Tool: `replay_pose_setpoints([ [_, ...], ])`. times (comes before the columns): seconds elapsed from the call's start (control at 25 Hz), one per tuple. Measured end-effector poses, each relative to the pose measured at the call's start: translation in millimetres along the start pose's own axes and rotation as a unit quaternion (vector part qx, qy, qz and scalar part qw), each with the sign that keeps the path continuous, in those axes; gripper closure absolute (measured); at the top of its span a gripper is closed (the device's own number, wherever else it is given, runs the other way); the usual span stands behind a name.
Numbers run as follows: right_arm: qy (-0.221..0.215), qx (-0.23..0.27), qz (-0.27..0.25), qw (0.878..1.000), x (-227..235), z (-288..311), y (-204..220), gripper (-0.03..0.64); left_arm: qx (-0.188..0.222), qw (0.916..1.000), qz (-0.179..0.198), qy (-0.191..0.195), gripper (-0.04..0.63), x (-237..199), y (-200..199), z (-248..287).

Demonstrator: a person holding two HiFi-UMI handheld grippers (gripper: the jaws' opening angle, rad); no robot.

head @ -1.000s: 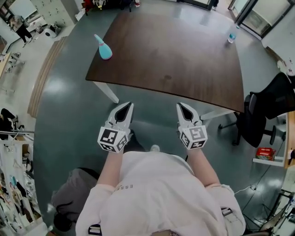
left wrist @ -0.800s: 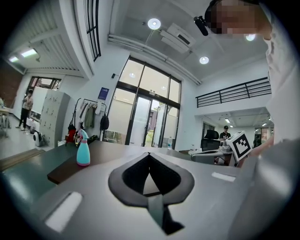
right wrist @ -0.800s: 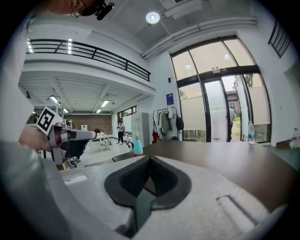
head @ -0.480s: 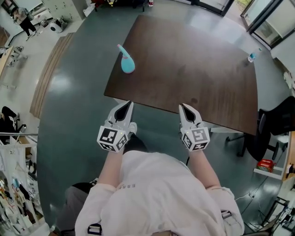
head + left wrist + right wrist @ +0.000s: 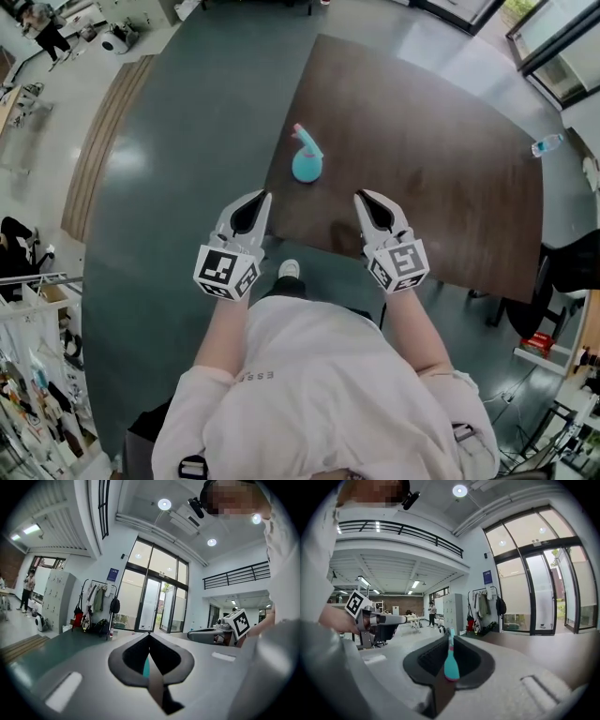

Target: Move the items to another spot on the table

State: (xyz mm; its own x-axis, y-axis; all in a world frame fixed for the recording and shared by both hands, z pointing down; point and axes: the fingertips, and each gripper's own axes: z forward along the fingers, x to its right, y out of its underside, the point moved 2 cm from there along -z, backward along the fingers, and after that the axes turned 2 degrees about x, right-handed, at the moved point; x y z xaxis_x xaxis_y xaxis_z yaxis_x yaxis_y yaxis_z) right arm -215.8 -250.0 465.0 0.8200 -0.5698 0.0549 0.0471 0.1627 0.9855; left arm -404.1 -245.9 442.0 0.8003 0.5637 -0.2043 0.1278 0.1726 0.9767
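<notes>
A teal item (image 5: 306, 163) with a round body and a thin, pink-tipped neck lies on the dark brown table (image 5: 441, 178), near its front left corner. Both grippers are held side by side at the table's near edge, a short way in front of the item. The left gripper (image 5: 260, 197) is shut and empty, just left of the table's corner. The right gripper (image 5: 362, 198) is shut and empty over the table's edge. The teal item (image 5: 451, 662) shows past the shut jaws in the right gripper view, and a sliver of the teal item (image 5: 146, 667) in the left gripper view.
A clear water bottle (image 5: 547, 145) lies at the table's far right edge. A black office chair (image 5: 574, 267) stands to the right of the table. The floor around is grey-green. Coats and bags (image 5: 96, 604) hang by the glass doors far behind.
The table and the teal item have come much nearer as the person walked up. The grippers, earlier over the floor, now reach the table's edge. Both jaws stayed shut.
</notes>
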Motion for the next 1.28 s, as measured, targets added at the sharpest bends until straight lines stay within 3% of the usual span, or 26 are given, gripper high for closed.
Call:
replay_pose_setpoints([
  [0.04, -0.006, 0.003, 0.0, 1.0, -3, 15, -2, 0.579, -0.001, 1.0, 0.002, -0.001, 0.588, -11, -1, 2],
  [0.24, -0.023, 0.011, -0.014, 1.0, -18, 76, -14, 0.498, -0.01, 0.9999, -0.004, -0.007, 0.588, -58, -3, 10],
  [0.36, -0.027, -0.004, 0.0, 1.0, -16, 105, -2, 0.412, -0.009, 0.9999, -0.013, -0.005, 0.588, -71, 2, 17],
  [0.44, -0.031, -0.015, 0.008, 0.999, -10, 118, 10, 0.4, -0.01, 0.9998, -0.017, -0.005, 0.588, -76, 9, 24],
  [0.88, -0.037, -0.042, -0.009, 0.998, -7, 160, 50, 0.399, -0.017, 0.9993, -0.033, -0.004, 0.588, -91, 49, 33],
  [0.96, -0.034, -0.045, -0.015, 0.998, -10, 164, 54, 0.424, -0.018, 0.9993, -0.034, -0.002, 0.588, -94, 49, 30],
  [1.0, -0.03, -0.047, -0.019, 0.998, -11, 165, 55, 0.475, -0.017, 0.9992, -0.035, 0.0, 0.588, -96, 48, 28],
  [1.28, 0.006, -0.051, -0.017, 0.999, -2, 147, 45, 0.483, -0.007, 0.9993, -0.035, 0.011, 0.588, -89, 28, 25],
])
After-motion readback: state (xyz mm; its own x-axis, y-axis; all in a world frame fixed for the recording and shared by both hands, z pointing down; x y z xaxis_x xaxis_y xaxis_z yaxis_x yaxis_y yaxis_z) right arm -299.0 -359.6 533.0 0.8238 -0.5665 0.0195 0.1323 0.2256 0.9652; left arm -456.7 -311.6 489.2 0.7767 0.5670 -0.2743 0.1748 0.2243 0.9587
